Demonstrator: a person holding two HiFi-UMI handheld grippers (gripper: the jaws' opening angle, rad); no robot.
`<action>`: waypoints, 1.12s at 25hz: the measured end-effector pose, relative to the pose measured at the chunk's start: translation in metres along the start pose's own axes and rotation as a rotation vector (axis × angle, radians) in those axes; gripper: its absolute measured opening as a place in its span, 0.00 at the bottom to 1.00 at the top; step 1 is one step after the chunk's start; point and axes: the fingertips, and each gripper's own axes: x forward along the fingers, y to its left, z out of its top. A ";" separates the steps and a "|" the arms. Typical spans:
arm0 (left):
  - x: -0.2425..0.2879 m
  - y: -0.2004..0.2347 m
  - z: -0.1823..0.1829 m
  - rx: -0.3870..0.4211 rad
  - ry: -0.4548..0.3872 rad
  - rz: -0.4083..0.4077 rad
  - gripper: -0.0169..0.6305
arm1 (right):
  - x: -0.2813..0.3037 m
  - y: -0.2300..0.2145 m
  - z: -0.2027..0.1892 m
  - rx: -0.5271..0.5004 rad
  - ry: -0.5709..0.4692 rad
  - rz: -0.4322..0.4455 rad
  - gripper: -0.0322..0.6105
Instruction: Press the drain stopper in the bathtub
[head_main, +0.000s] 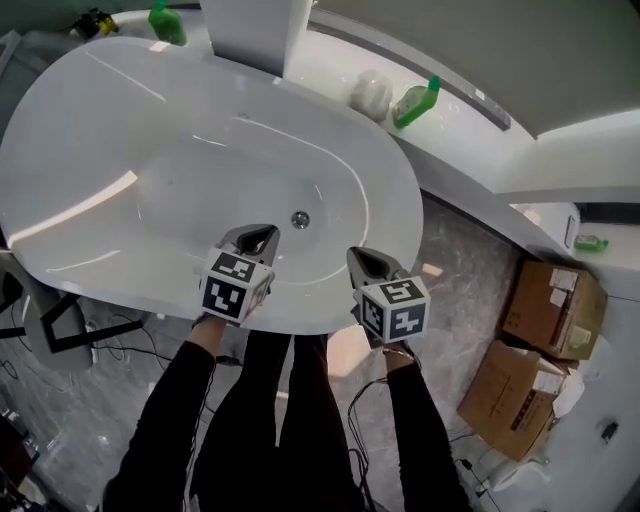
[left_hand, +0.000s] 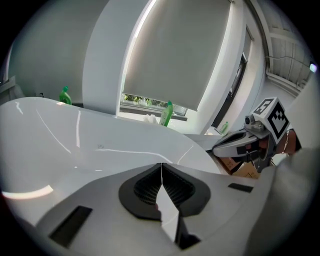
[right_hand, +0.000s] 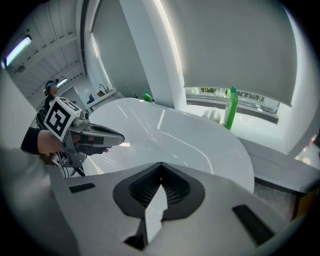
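While hovering over the bathtub (head_main: 120, 110) rim at 6 o'clock, holds left gripper (head_main: 264, 232) and right gripper (head_main: 354, 254) jaws pressed together, empty. Leaves drain stopper (head_main: 300, 219) untouched on the tub floor, at 2 o'clock from the left gripper.

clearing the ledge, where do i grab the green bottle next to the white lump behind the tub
Best bet: take the green bottle across its body, below the tapered neck, coming level from the tub side: it stands upright, the window is behind it and the white lump crowds one side.
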 end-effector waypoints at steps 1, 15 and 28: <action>0.009 0.005 -0.007 -0.001 0.010 0.007 0.04 | 0.009 -0.002 -0.003 -0.008 0.008 0.003 0.05; 0.110 0.030 -0.060 -0.014 0.090 0.017 0.04 | 0.122 -0.053 -0.052 0.048 0.066 0.031 0.05; 0.167 0.038 -0.096 -0.046 0.138 0.029 0.04 | 0.182 -0.066 -0.079 0.078 0.107 0.076 0.05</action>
